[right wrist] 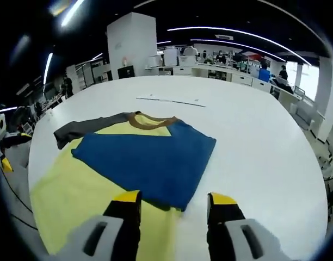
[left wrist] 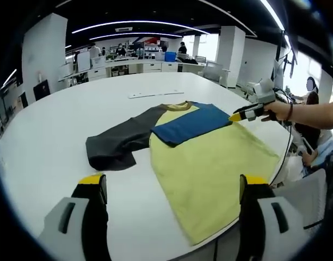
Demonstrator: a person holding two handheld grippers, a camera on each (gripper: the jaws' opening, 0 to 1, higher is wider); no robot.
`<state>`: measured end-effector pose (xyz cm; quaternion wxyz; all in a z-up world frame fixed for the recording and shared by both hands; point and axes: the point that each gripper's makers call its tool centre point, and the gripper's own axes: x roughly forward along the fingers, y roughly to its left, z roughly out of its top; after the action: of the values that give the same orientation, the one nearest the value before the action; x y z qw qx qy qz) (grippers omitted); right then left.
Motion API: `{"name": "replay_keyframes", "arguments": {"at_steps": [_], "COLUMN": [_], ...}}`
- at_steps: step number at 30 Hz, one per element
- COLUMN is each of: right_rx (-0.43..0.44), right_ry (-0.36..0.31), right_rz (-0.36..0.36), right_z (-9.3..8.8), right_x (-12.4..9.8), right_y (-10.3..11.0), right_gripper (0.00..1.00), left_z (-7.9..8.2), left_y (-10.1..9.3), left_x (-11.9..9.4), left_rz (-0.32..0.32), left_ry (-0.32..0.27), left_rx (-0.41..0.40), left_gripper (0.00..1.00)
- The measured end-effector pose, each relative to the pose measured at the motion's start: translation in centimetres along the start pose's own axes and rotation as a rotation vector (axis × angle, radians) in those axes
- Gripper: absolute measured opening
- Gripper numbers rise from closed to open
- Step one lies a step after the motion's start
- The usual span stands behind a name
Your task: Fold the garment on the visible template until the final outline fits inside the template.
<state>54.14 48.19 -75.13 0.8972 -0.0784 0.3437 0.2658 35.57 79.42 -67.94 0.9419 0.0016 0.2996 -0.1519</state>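
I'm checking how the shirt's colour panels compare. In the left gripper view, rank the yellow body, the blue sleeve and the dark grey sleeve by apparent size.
1. yellow body, clearly largest.
2. and 3. blue sleeve and dark grey sleeve look alike; the grey lies nearer the camera, so I won't rank them.

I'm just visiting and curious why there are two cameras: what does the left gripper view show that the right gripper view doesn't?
The left gripper view shows the right gripper, held in a person's hand at the blue sleeve's edge, and the shirt's lower hem. The right gripper view shows the blue sleeve close up, folded across the yellow shirt, between its own open jaws. Both show the shirt, its grey sleeve and the white table.
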Motion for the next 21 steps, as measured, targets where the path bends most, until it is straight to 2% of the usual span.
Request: {"name": "replay_keyframes", "arguments": {"at_steps": [4,8,12,16,18,20,21], "right_rx": [-0.012,0.005,0.047,0.069,0.097,0.136,0.182], "right_ry": [0.005,0.012,0.004,-0.005,-0.004,0.006,-0.008], "right_rz": [-0.021,-0.043,-0.038,-0.032,-0.033,-0.069,-0.078], "right_z": [-0.6,-1.1,-1.2,-1.3,-1.6,-2.0,-1.9], "right_x": [-0.3,-0.2,-0.1,0.3,0.5,0.5,0.7], "right_y": [-0.6,-1.2,-1.2,-1.0,-0.8,-1.1,-1.0], "right_gripper": [0.33,0.18,0.16,0.08,0.05,0.04,0.04], "left_z": [0.2,0.3,0.2,0.2,0.2,0.2,0.2], "left_y": [0.0,0.0,-0.1,-0.1,-0.1,0.0,0.1], "left_x": [0.0,0.1,0.1,0.1,0.0,-0.1,-0.1], "left_rz": [0.002,-0.001,0.0,0.003,0.007,0.012,0.015], "left_ry": [-0.006,-0.003,0.001,0.004,0.003,0.003,0.002], "left_rx": [-0.001,0.004,0.007,0.01,0.011,0.012,0.009], "left_gripper": [0.99,0.99,0.99,0.99,0.99,0.99,0.99]}}
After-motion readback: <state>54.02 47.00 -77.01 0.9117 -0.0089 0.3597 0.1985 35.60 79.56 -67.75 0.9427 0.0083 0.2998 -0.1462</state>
